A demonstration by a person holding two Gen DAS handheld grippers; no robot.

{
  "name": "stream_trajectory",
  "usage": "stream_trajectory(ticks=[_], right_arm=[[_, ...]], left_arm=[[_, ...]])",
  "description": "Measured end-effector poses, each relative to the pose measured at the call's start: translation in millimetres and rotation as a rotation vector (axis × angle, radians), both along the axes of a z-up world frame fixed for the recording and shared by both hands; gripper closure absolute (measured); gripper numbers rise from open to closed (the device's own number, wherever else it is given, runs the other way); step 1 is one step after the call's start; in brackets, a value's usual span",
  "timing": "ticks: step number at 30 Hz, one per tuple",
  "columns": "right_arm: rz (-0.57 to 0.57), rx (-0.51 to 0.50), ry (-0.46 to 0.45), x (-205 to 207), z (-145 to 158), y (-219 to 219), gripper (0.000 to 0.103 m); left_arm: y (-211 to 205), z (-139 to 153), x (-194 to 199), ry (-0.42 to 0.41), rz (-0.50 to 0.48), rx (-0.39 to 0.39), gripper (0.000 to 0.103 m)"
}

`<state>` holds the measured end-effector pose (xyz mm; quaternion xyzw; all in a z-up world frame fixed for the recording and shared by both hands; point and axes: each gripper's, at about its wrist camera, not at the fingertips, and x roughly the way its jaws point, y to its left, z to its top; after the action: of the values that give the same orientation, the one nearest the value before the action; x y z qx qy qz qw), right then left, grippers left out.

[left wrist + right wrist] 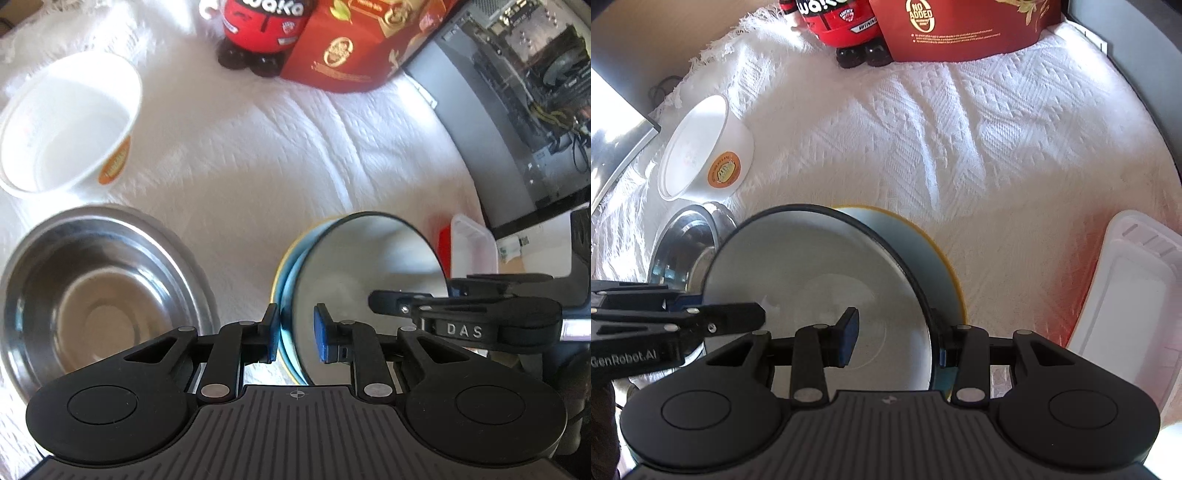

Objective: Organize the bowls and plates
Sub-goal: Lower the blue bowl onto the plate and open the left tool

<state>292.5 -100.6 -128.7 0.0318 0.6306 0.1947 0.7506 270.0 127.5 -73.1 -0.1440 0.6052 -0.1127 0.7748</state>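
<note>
Two grippers' fingers straddle the glossy round bowl's thin rim.

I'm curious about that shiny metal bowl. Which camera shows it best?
The left wrist view: the steel bowl shows nearly whole, inside and rim. In the right wrist view the dark-rimmed plate hides most of it.

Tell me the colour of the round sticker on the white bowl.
Orange with a yellowish centre; the sticker on the white bowl shows best in the right wrist view.
</note>
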Motion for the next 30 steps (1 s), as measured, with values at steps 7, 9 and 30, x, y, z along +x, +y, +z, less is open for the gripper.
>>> stream_trajectory(ticks=[7, 9, 30], right_arm=[[-0.005, 0.003, -0.040, -3, 11, -3, 0.061], [-0.003, -0.005, -0.052, -6, 13, -3, 0.061], [0.028, -0.085, -0.208, -5, 45, -9, 0.078]], left_arm=[[5, 7, 3, -0.024, 0.015, -0.006, 0.083], [4, 7, 3, -0.021, 0.010, -0.012, 0.083], [9, 19, 2, -0.062, 0.056, -0.027, 0.083]])
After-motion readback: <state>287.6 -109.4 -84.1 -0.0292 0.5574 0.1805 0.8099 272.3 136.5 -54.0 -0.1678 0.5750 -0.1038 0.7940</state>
